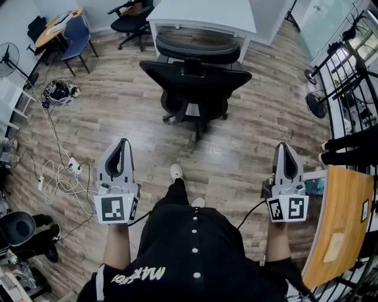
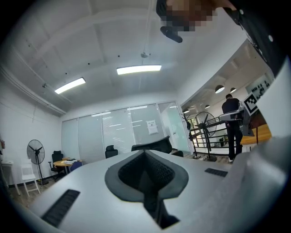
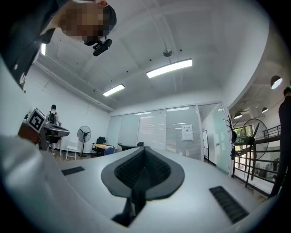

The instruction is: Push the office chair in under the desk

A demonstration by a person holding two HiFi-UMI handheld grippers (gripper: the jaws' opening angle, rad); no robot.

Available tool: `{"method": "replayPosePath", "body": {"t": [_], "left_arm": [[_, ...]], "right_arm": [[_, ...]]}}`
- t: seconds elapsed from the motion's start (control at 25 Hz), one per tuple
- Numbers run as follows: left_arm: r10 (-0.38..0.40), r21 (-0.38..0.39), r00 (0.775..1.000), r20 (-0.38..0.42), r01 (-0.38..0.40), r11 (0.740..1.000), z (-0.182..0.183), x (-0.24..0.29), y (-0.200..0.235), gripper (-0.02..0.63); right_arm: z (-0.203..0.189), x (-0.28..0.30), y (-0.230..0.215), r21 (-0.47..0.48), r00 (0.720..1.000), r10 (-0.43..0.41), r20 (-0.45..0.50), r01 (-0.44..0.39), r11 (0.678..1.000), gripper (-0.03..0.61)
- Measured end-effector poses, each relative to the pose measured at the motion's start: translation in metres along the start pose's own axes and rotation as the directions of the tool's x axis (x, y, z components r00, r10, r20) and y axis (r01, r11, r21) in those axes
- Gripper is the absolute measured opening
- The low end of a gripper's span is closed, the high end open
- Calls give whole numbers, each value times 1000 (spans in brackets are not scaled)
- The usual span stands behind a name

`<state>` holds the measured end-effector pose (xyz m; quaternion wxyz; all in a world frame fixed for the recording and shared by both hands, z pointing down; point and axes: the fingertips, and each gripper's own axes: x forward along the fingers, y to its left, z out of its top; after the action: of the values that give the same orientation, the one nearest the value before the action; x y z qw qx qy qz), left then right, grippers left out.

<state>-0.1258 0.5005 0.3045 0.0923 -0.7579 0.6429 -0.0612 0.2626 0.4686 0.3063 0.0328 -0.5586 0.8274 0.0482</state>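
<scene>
Black mesh office chair (image 1: pixel 195 82) stands well ahead of both grippers in the head view, its back toward them and its seat at the edge of the white desk (image 1: pixel 201 15), so it seems not yet pushed in. The left gripper (image 1: pixel 123 144) and right gripper (image 1: pixel 284 147) hover apart over the wood-plank floor (image 1: pixel 118 118). Left gripper view: jaws pressed together on nothing, the chair's back showing beyond the tips. Right gripper view: jaws likewise pressed together and empty, probably set to shove rather than grasp.
</scene>
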Motion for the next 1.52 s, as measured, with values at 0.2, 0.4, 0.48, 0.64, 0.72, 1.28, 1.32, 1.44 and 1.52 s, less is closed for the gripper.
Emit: {"method": "replayPosePath", "body": {"t": [0.2, 0.4, 0.48, 0.64, 0.72, 1.28, 1.32, 1.44, 1.52], "left_arm": [[-10, 27, 1000, 19, 10, 1000, 2, 5, -5, 35], [2, 55, 1000, -20, -1, 998, -4, 18, -2, 298], [2, 53, 1000, -24, 0, 999, -7, 22, -1, 298], [-11, 52, 999, -41, 13, 999, -11, 34, 0, 299], [-19, 37, 998, -52, 21, 999, -12, 42, -1, 304], [-66, 24, 995, -75, 68, 997, -22, 88, -1, 305], [-67, 23, 995, -76, 69, 997, -23, 90, -1, 305], [-68, 13, 994, -86, 70, 997, -26, 99, 3, 305], [-70, 12, 993, -91, 72, 997, -28, 106, 4, 305]], "right_arm": [[0, 4, 6, 8, 999, 38, 14, -38, 999, 32], [-2, 18, 8, -5, 998, 59, -10, -59, 998, 276], [-5, 22, 7, -14, 998, 53, -20, -53, 998, 276], [-9, 31, 5, -19, 998, 52, -37, -52, 998, 276], [-11, 36, 4, -24, 998, 53, -46, -54, 998, 276], [-19, 81, 0, -48, 995, 69, -65, -72, 996, 276], [-20, 85, 0, -49, 995, 71, -66, -74, 996, 276], [-21, 95, 0, -52, 995, 76, -71, -79, 996, 276], [-22, 102, -1, -55, 994, 79, -74, -83, 995, 275]]}}
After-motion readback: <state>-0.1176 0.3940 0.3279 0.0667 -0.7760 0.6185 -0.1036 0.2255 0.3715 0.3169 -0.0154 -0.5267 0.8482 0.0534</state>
